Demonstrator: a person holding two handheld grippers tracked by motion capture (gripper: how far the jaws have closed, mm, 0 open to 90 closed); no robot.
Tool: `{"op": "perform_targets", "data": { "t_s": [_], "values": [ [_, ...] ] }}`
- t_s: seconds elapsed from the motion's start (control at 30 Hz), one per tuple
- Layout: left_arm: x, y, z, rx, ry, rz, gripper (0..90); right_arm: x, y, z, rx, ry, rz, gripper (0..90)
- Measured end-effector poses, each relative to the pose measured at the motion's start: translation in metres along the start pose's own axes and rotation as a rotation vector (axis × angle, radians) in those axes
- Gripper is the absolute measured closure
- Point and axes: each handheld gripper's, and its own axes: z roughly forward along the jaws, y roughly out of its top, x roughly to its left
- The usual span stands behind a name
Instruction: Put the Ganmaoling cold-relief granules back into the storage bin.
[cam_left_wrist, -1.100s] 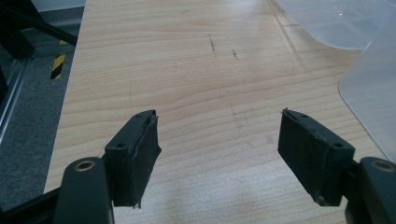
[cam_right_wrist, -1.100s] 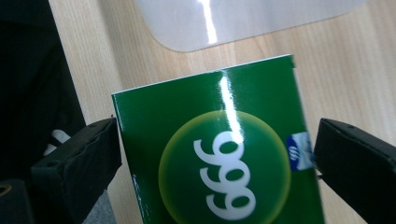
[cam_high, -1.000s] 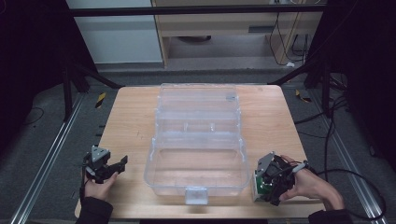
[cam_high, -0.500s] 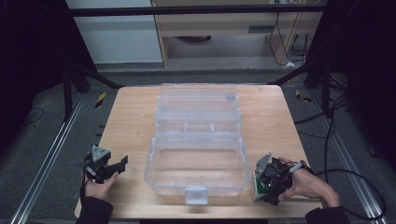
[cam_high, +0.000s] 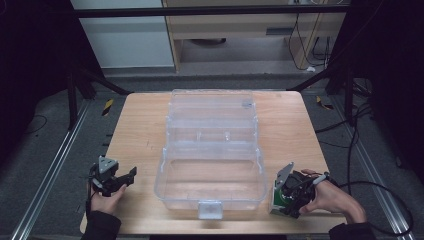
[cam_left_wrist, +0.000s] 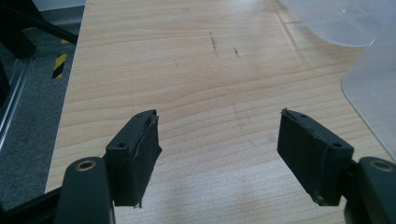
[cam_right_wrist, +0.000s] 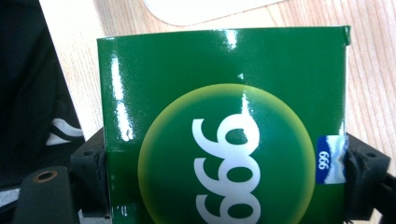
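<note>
Right gripper (cam_right_wrist: 224, 154) has just clamped onto the green box (cam_right_wrist: 224, 116) right of the clear bin (cam_high: 210, 170), while left gripper (cam_left_wrist: 224, 154) sits spread wide, empty.

Box (cam_high: 276, 204) lies right of open case (cam_high: 210, 160) on table (cam_high: 140, 130).

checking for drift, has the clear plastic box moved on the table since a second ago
No. In the high view the clear plastic box sits at the same spot against the wooden table's edges as before, its front latch equally near the near edge.
</note>
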Motion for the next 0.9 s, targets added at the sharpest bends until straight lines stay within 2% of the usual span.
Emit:
{"op": "perform_targets", "data": {
  "t_s": [0.13,0.2,0.3,0.57,0.9],
  "values": [
    [0.000,0.000,0.000,0.001,0.001,-0.001,28.9,0.000,-0.001,-0.003,-0.005,-0.003,0.025,15.8],
    [0.000,0.000,0.000,0.001,0.001,0.000,28.9,-0.001,-0.002,-0.006,-0.024,-0.015,0.035,15.8],
    [0.000,0.000,0.000,0.002,0.000,0.001,28.8,0.000,-0.003,-0.014,-0.038,-0.022,0.060,15.8],
    [-0.001,0.000,0.001,0.008,-0.002,0.002,28.8,0.000,-0.002,-0.039,-0.083,-0.056,0.082,15.8],
    [-0.001,0.000,0.001,0.009,-0.002,0.002,28.8,0.005,0.006,-0.070,-0.113,-0.073,0.062,15.8]
  ]
}}
